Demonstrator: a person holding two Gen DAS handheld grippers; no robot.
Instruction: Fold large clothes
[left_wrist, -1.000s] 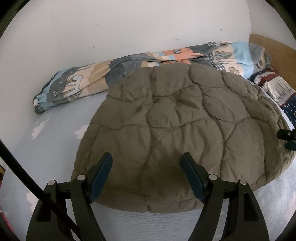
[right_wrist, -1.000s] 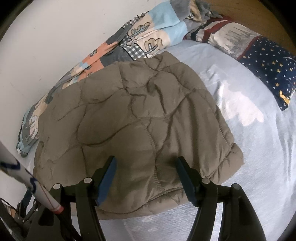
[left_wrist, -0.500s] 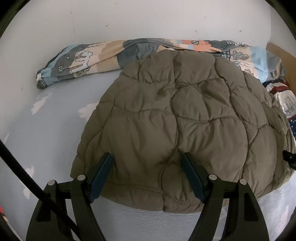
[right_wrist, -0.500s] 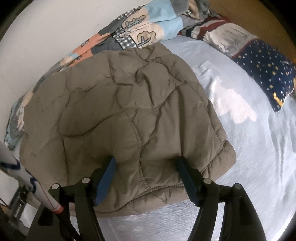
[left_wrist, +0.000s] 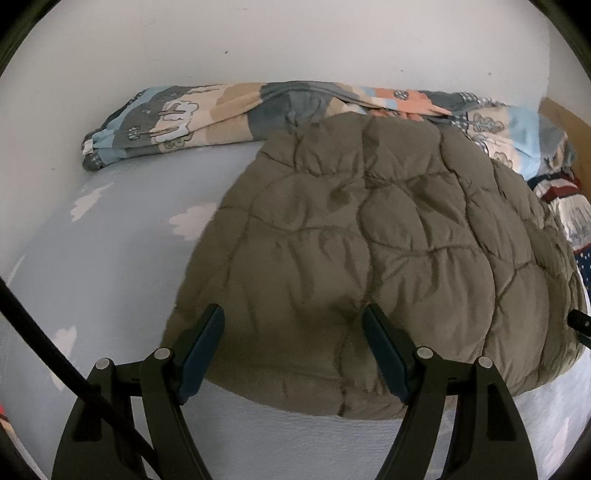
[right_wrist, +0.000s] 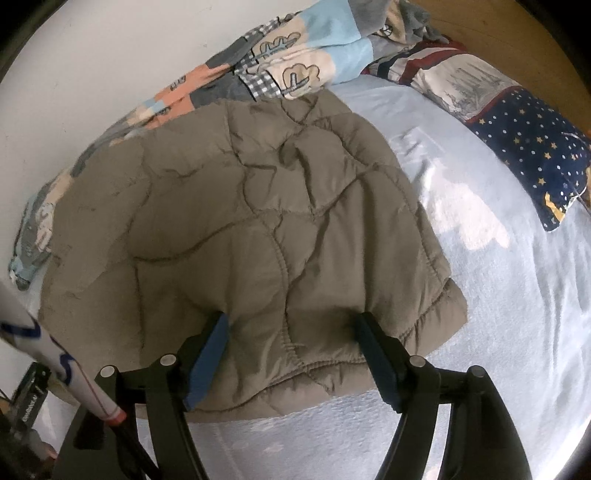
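We find the quilted olive jacket (left_wrist: 369, 258) folded on the pale blue bed sheet (left_wrist: 110, 251), its far edge touching the patterned blanket (left_wrist: 221, 110). Left gripper (left_wrist: 293, 328) and right gripper (right_wrist: 290, 332) both spread wide over the jacket's near edge, holding nothing.

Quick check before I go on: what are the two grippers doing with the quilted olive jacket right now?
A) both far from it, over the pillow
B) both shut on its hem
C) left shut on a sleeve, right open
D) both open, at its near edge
D: the left gripper and right gripper both have their fingers spread wide, at the near edge of the quilted olive jacket.
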